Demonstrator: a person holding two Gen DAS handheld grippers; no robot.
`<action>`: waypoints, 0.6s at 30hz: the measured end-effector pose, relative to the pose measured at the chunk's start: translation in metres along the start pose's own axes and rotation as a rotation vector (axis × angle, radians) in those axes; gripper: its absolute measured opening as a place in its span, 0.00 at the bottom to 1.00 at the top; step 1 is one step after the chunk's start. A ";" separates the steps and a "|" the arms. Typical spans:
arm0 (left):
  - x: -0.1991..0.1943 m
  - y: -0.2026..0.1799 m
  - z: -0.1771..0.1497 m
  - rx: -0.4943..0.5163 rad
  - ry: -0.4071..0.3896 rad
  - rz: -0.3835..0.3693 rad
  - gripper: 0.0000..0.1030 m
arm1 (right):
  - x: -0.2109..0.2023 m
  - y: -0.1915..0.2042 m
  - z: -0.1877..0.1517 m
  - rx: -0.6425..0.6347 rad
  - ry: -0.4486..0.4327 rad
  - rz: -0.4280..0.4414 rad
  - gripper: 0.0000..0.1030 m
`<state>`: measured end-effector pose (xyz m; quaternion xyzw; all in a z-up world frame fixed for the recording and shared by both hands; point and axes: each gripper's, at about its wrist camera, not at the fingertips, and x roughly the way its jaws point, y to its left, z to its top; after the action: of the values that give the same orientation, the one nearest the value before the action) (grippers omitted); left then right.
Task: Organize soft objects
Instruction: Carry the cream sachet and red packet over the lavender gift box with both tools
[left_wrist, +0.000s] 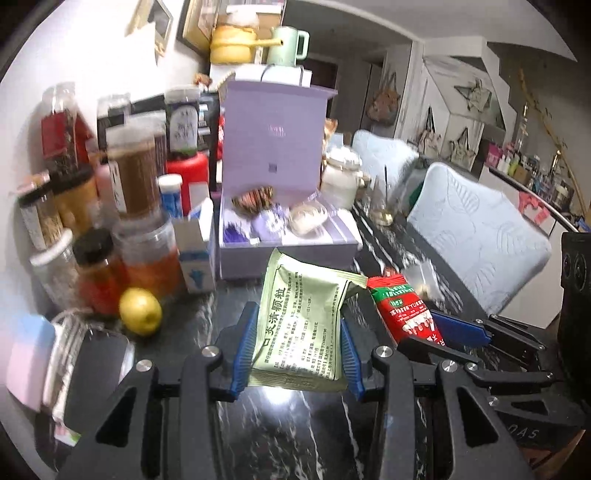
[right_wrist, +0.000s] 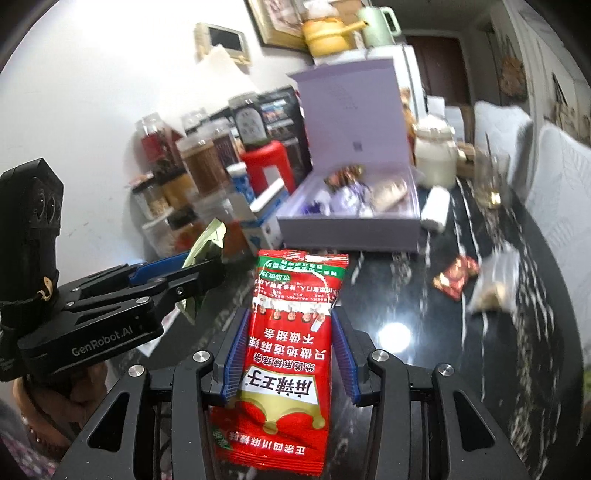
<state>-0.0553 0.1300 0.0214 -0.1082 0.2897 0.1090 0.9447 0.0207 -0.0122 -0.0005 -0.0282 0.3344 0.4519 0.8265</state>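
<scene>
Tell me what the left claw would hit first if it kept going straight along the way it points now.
Most likely the open lilac gift box. The left claw, shut on the green sachet, points at the box's near wall across bare dark tabletop. Depth is hard to judge, so the sachet's tip may touch first.

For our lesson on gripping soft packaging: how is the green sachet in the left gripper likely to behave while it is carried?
The green sachet is probably floppy: its top edge curls and creases above the left gripper. It looks thin and flat, so likely light. Its glossy film may be slippery, though the ribbed blue pads clamped on both edges should help.
</scene>
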 end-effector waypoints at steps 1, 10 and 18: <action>-0.002 0.001 0.005 0.002 -0.018 0.000 0.40 | -0.001 0.001 0.004 -0.009 -0.009 0.001 0.42; -0.008 0.007 0.050 0.023 -0.127 -0.015 0.40 | -0.008 0.008 0.054 -0.091 -0.117 -0.006 0.42; 0.013 0.018 0.096 0.037 -0.196 -0.020 0.40 | 0.004 0.001 0.105 -0.140 -0.179 -0.013 0.42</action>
<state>0.0009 0.1744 0.0886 -0.0826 0.1968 0.1043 0.9714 0.0771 0.0279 0.0792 -0.0473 0.2266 0.4694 0.8521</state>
